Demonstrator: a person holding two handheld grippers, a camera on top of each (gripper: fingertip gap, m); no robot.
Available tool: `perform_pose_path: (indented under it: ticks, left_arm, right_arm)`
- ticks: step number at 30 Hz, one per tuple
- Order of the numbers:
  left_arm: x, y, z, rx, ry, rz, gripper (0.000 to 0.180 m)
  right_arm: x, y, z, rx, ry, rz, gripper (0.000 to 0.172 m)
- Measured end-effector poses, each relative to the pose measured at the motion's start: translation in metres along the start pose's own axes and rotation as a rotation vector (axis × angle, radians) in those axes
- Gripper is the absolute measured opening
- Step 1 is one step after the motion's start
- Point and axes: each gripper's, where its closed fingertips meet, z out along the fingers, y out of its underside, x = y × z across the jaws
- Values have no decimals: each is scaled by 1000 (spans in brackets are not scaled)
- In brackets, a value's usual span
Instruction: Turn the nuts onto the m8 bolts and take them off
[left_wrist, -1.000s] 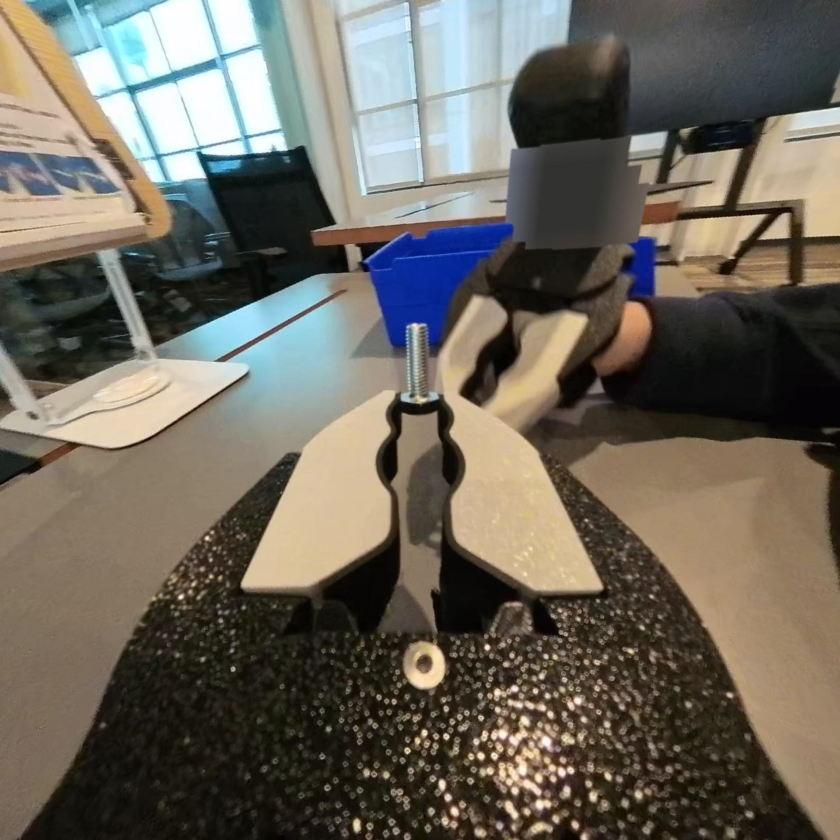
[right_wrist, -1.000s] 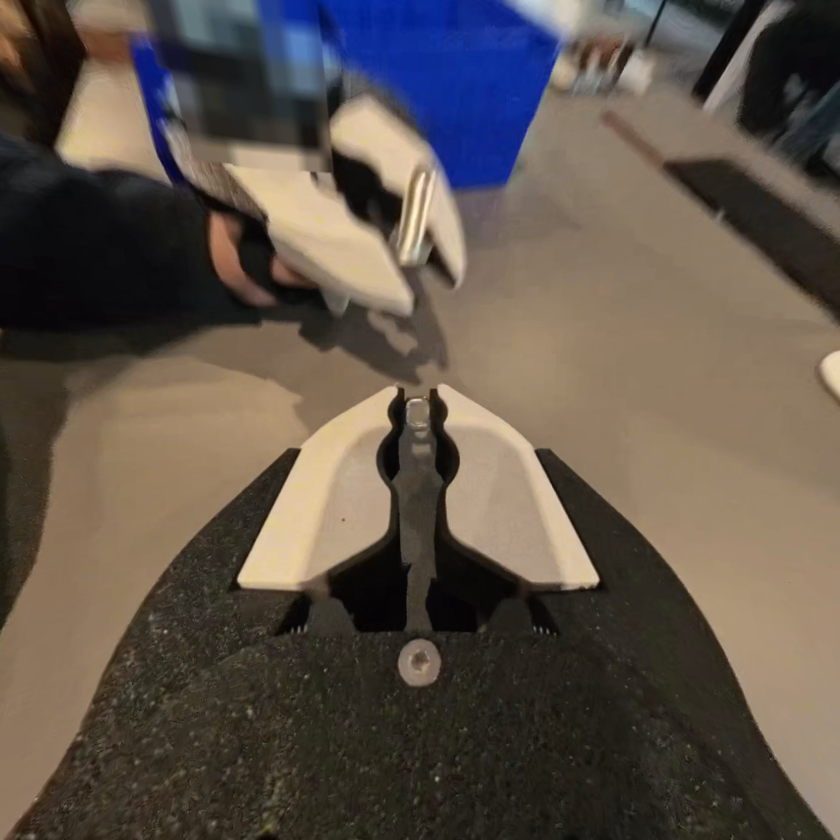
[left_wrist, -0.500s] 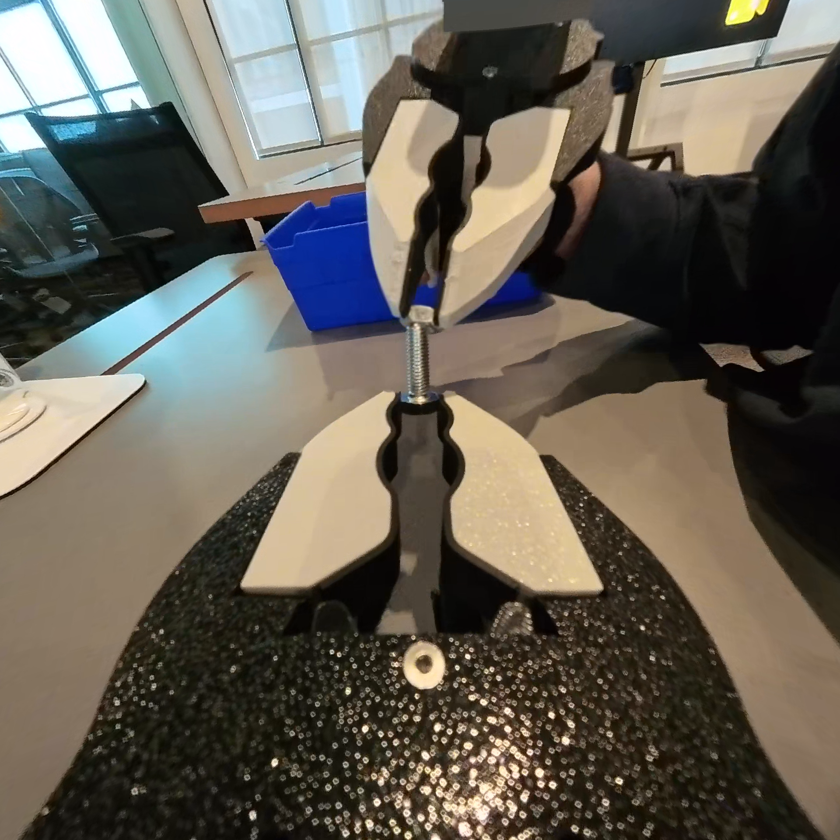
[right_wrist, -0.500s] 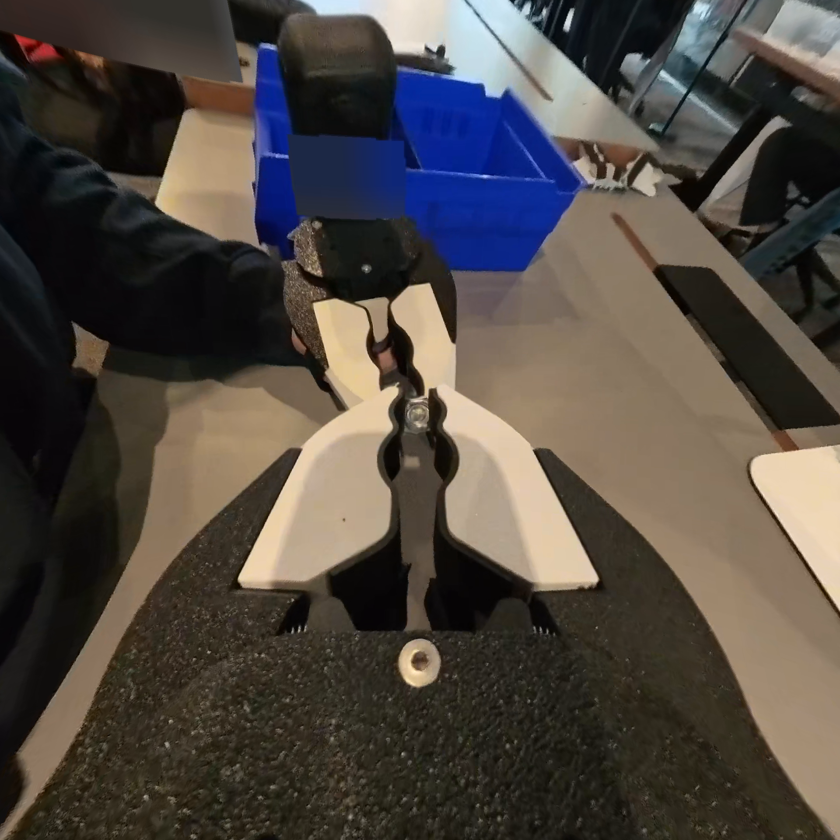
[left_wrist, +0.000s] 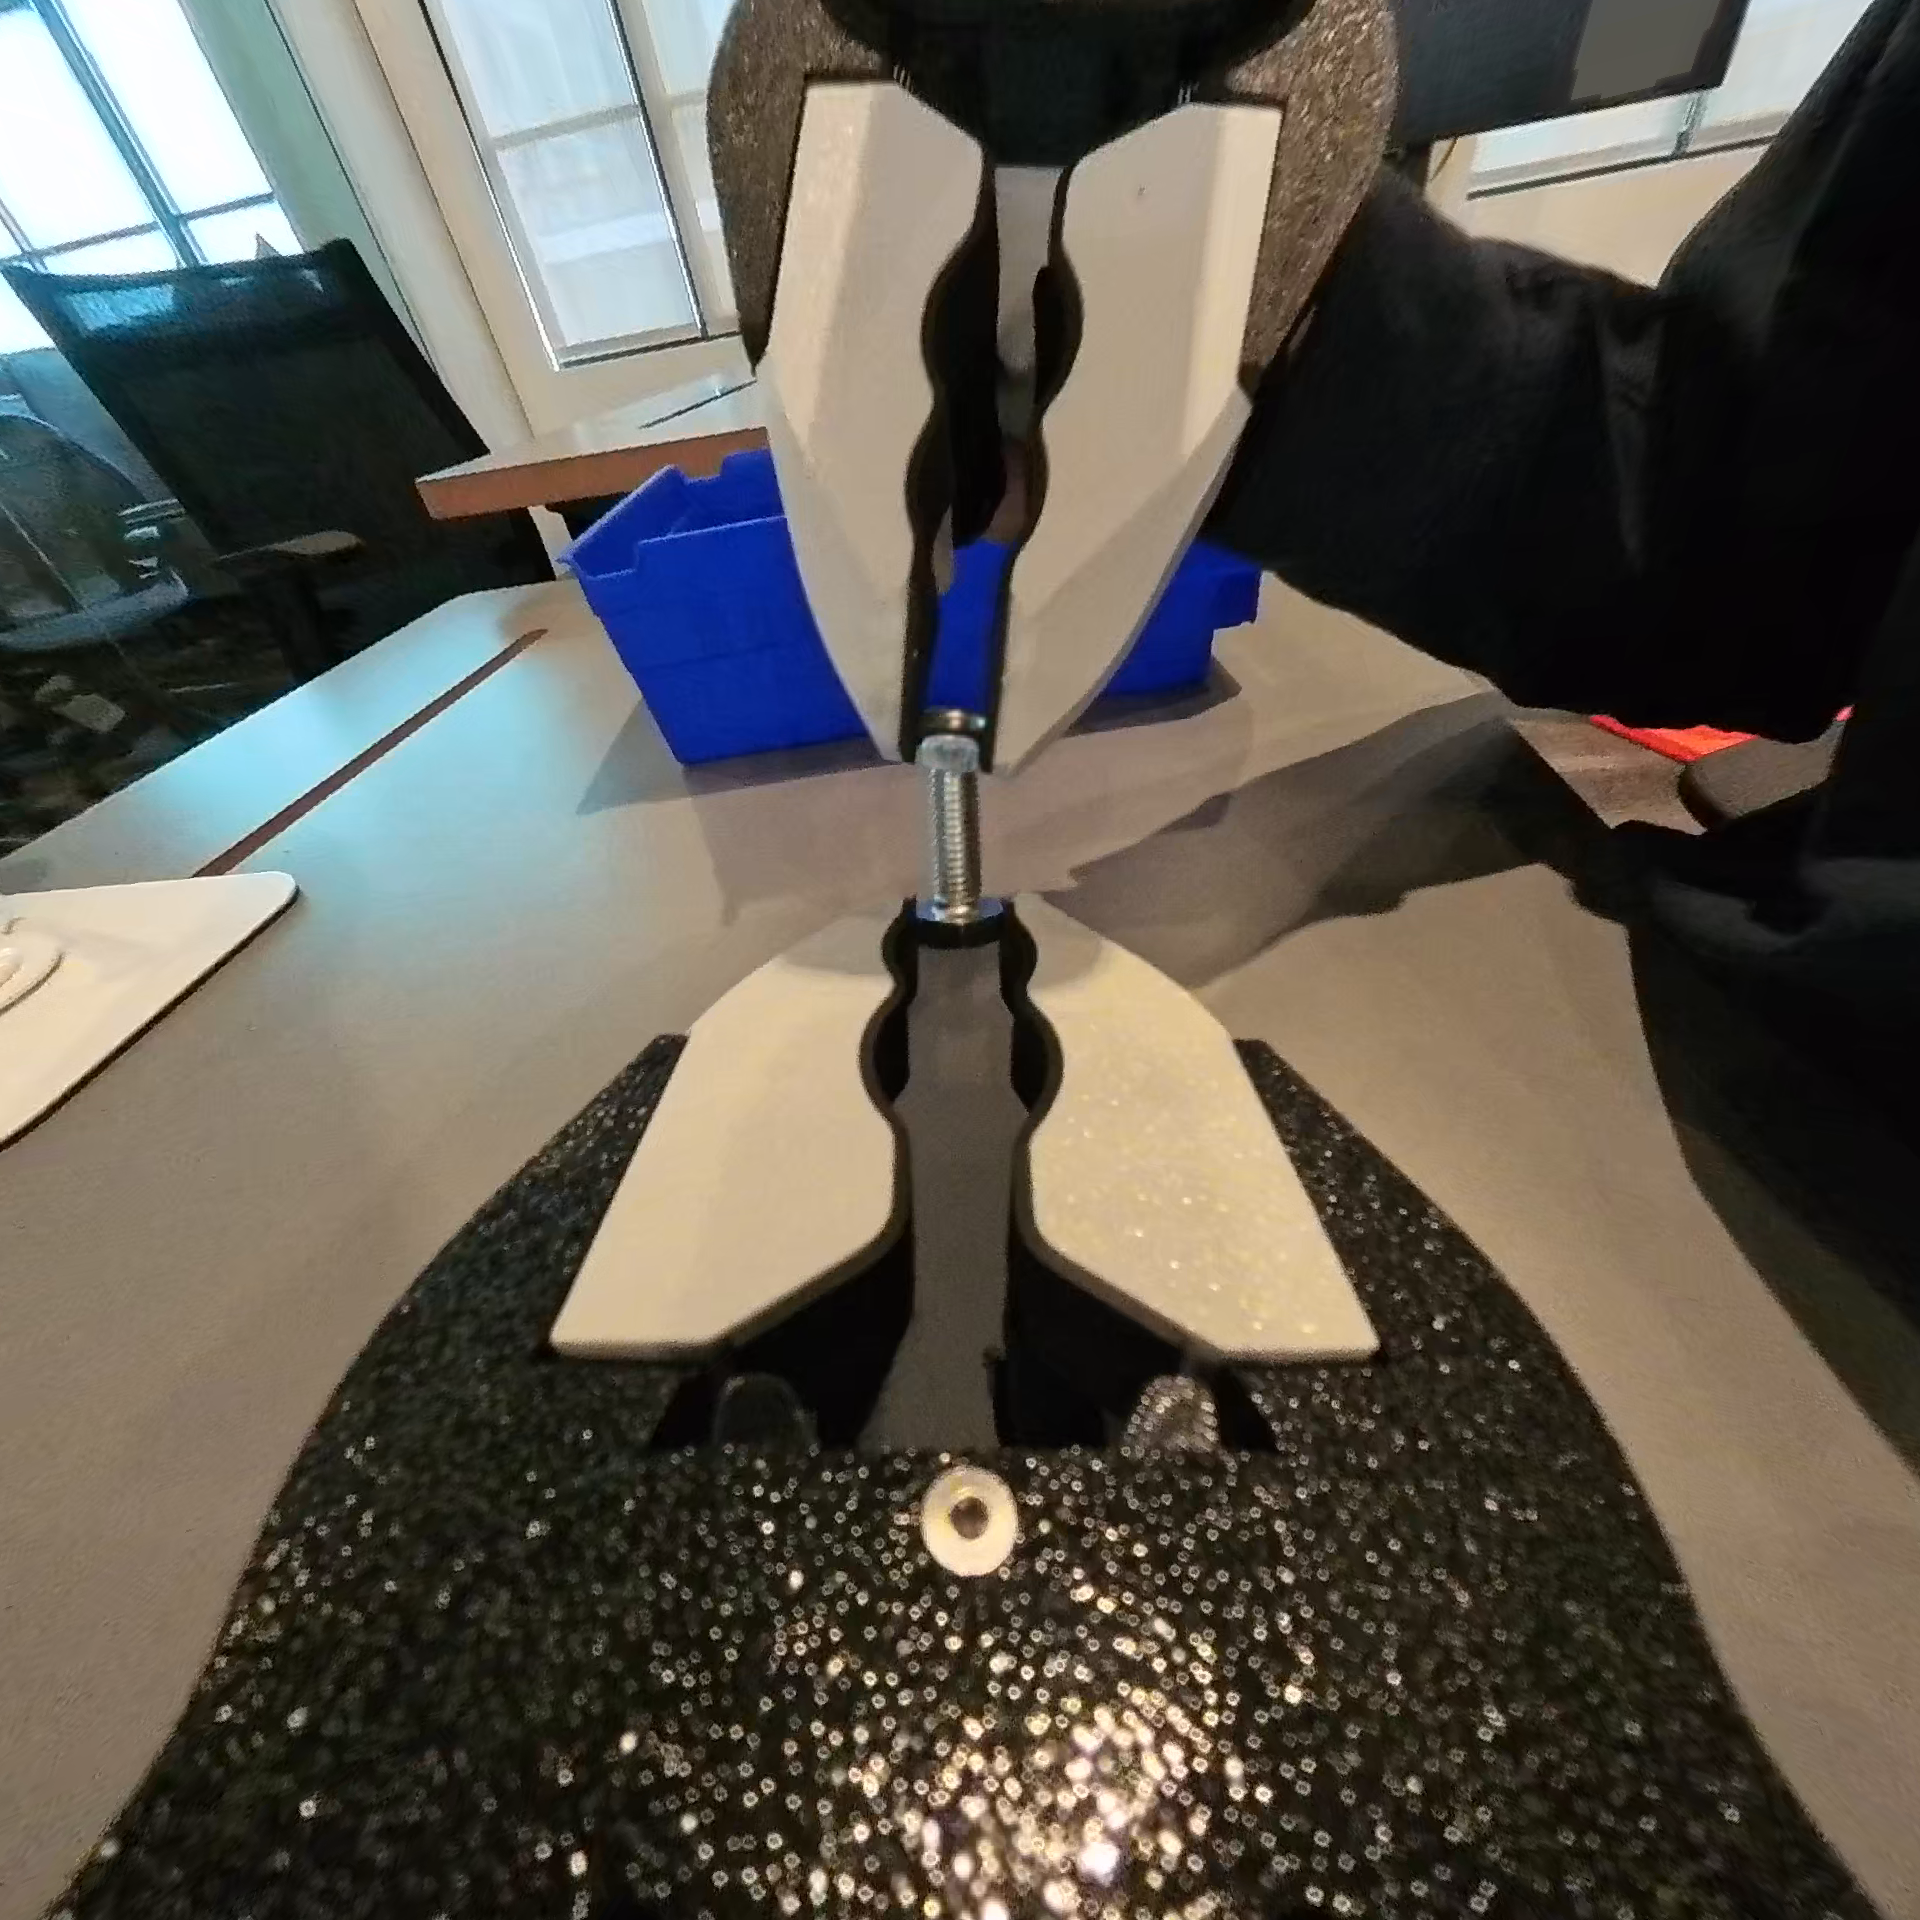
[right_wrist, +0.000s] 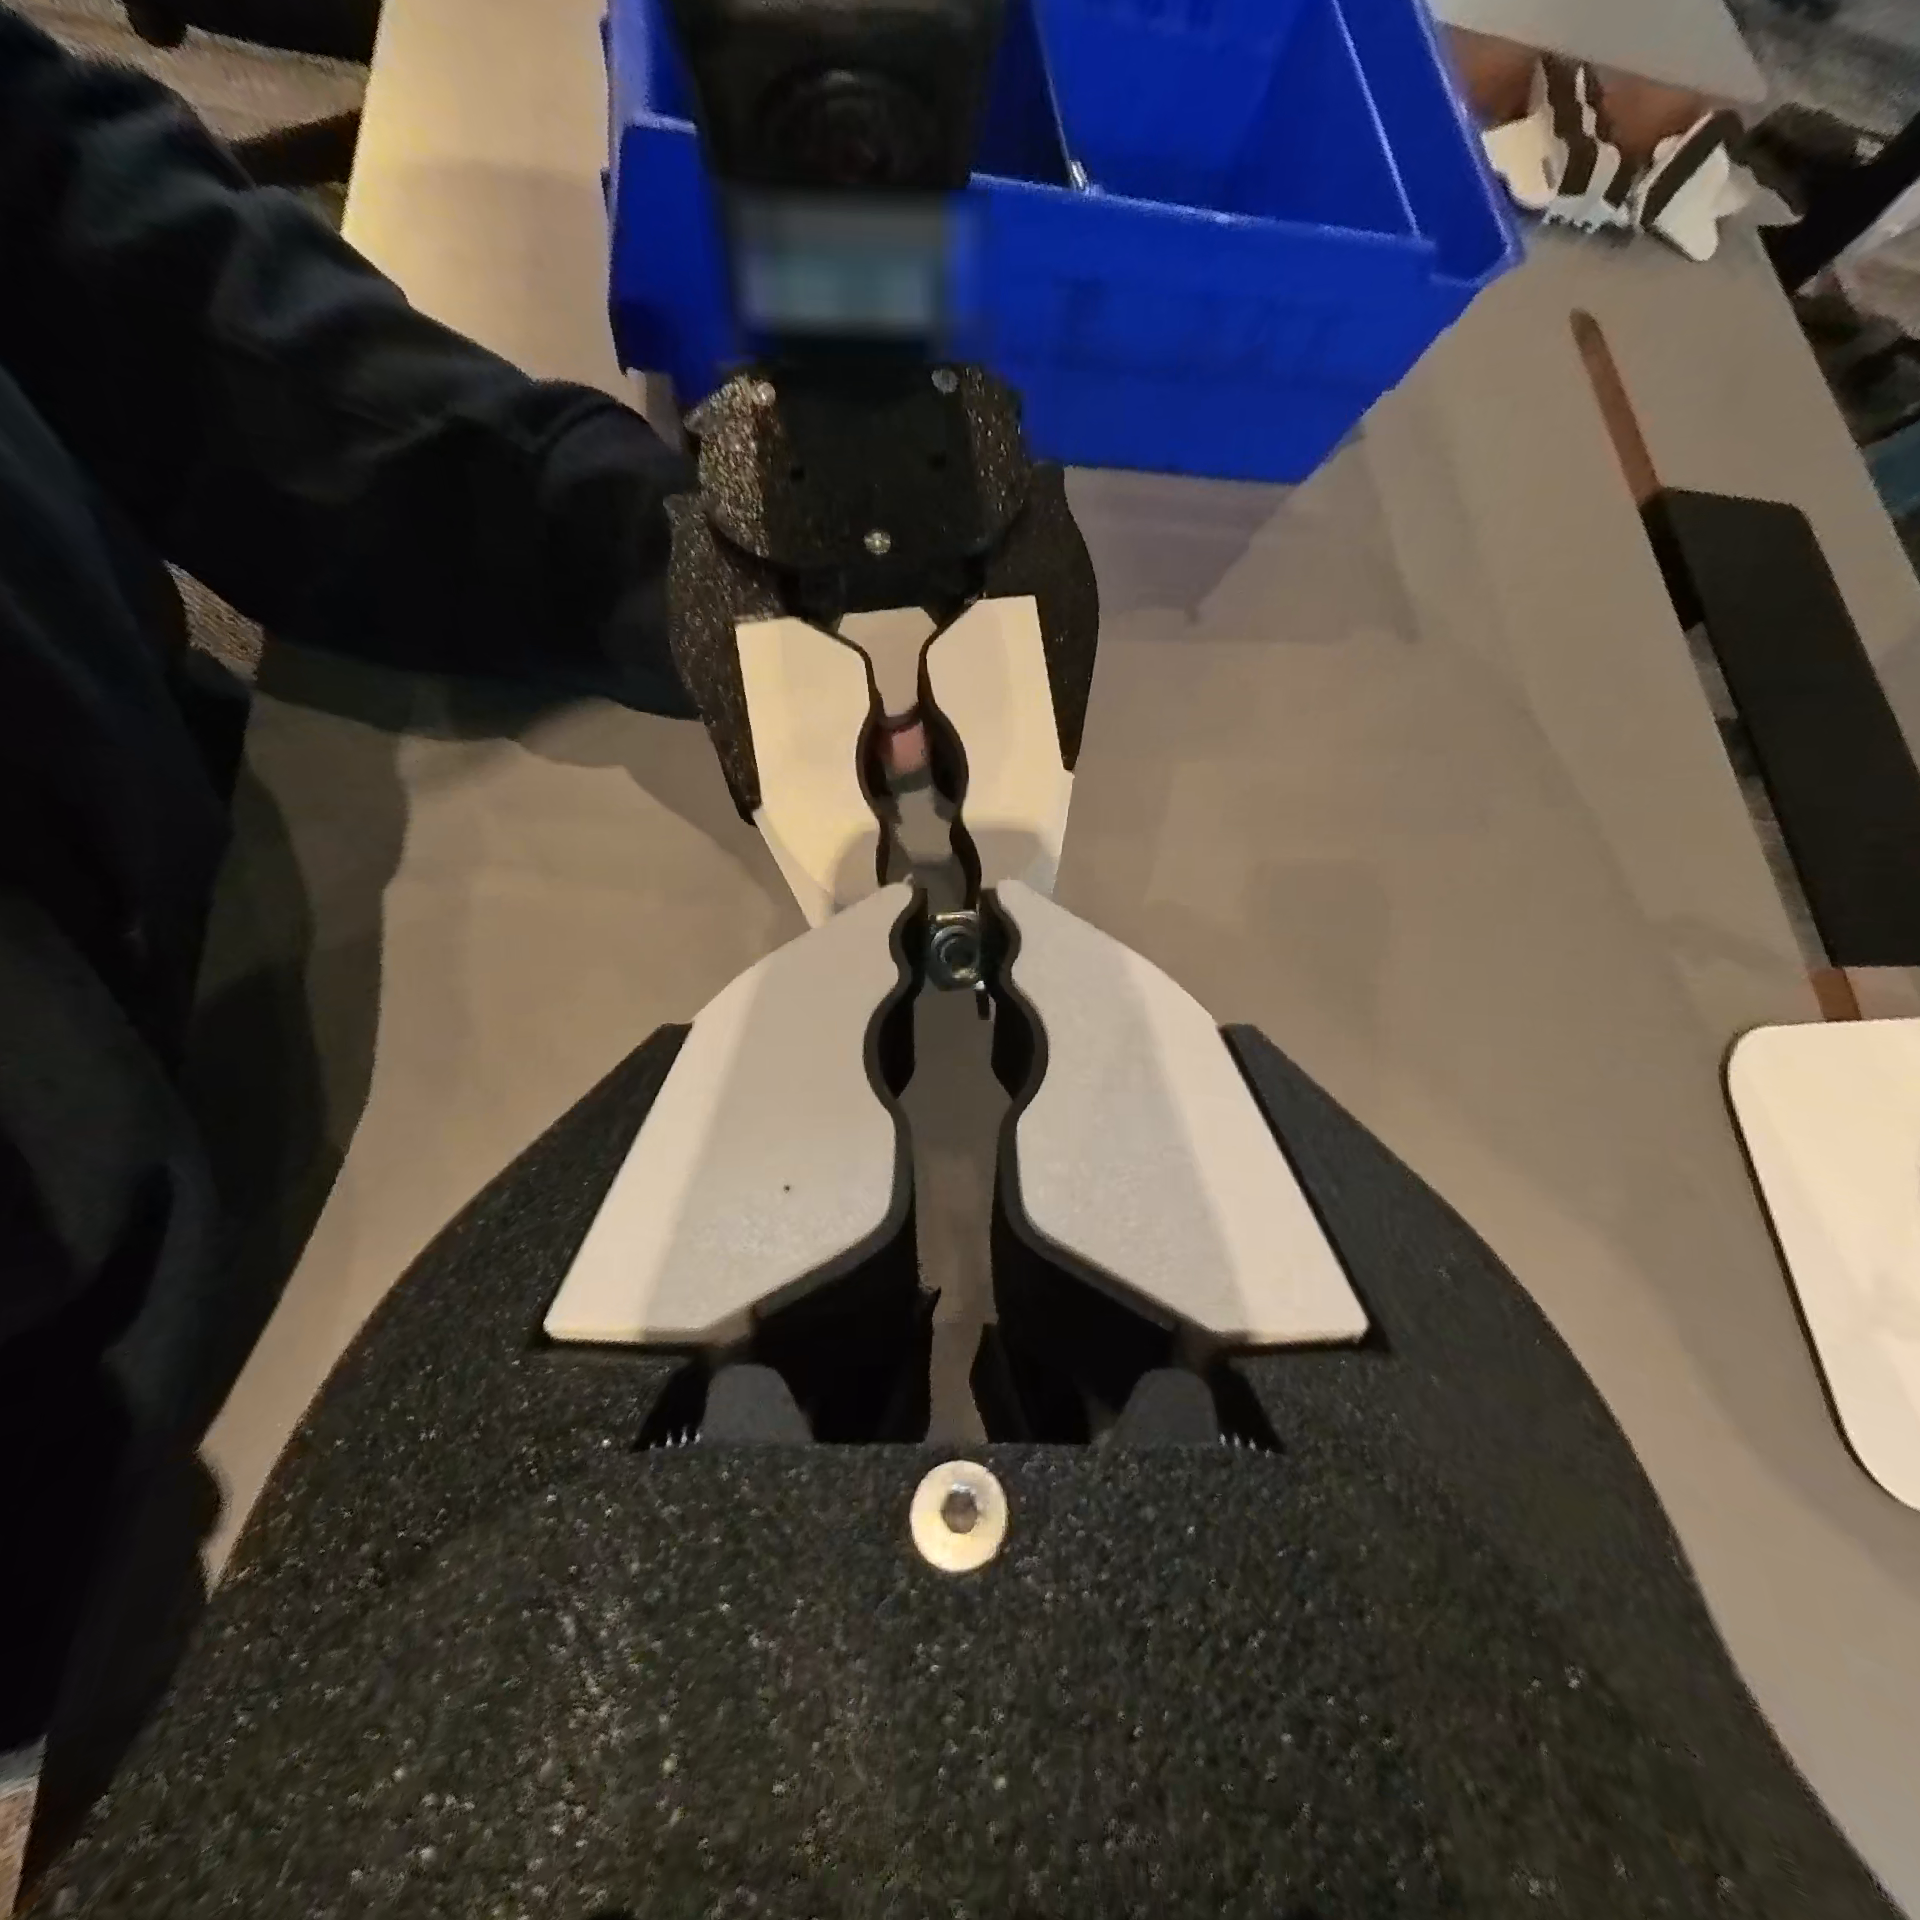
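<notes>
In the left wrist view my left gripper is shut on the head of a silver M8 bolt, whose threaded shaft stands upright above the fingertips. My right gripper comes down from above, shut on a silver nut that sits at the tip of the bolt. In the right wrist view my right gripper pinches the nut between its fingertips, hole facing the camera. My left gripper lies just beyond it, tip to tip. Both are held above the grey table.
A blue bin stands on the table behind the grippers and also shows in the right wrist view. A white stand base lies at the left. A black chair is beyond the table edge. A person's dark sleeve reaches in from the right. My two grippers' fingertips are within a few centimetres of each other.
My right gripper swung from beside the bolt to above it and brought the nut down onto the bolt's tip. My left gripper kept its hold on the bolt.
</notes>
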Motion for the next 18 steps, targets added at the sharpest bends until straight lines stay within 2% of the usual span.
perform_pose_path:
  ticks: [9, 12, 14, 18]
  left_arm:
    - [5, -15, -5, 122, 60, -52, 14]
    - [6, -16, -5, 133, 66, -57, 14]
    - [6, -17, -5, 139, 69, -59, 14]
    - [7, -17, -4, 138, 74, -57, 14]
  right_arm:
    - [-3, -17, -5, 258, -13, 26, 9]
    - [-3, -19, -6, 303, 14, 25, 8]
    - [-3, -21, -7, 343, 26, 21, 0]
    - [0, -21, -6, 399, 56, 32, 0]
